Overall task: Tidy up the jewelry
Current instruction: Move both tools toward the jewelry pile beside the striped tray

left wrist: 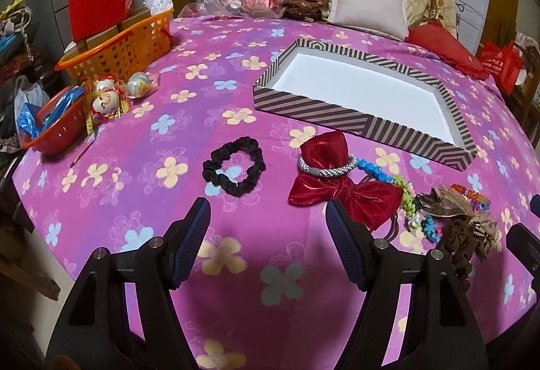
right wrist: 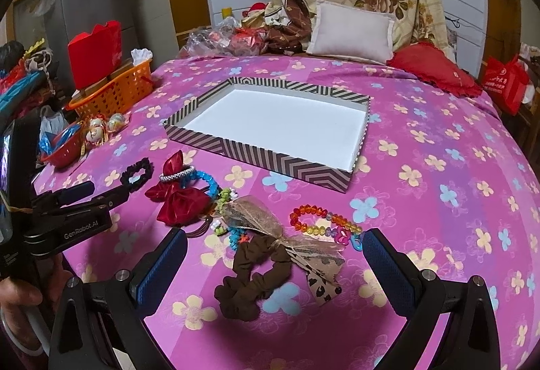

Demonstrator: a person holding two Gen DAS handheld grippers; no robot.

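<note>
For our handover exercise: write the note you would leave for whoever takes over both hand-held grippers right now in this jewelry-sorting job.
Left hand-held gripper: open, empty, above the bedspread near the black scrunchie.
Right hand-held gripper: open, empty, over the brown scrunchie.
Striped box: nothing in it.
Lying loose in front of it: red bow, silver bracelet, rainbow bead bracelet, a tangle of blue and green bead pieces.
Done: nothing boxed.
Left: every piece.
</note>
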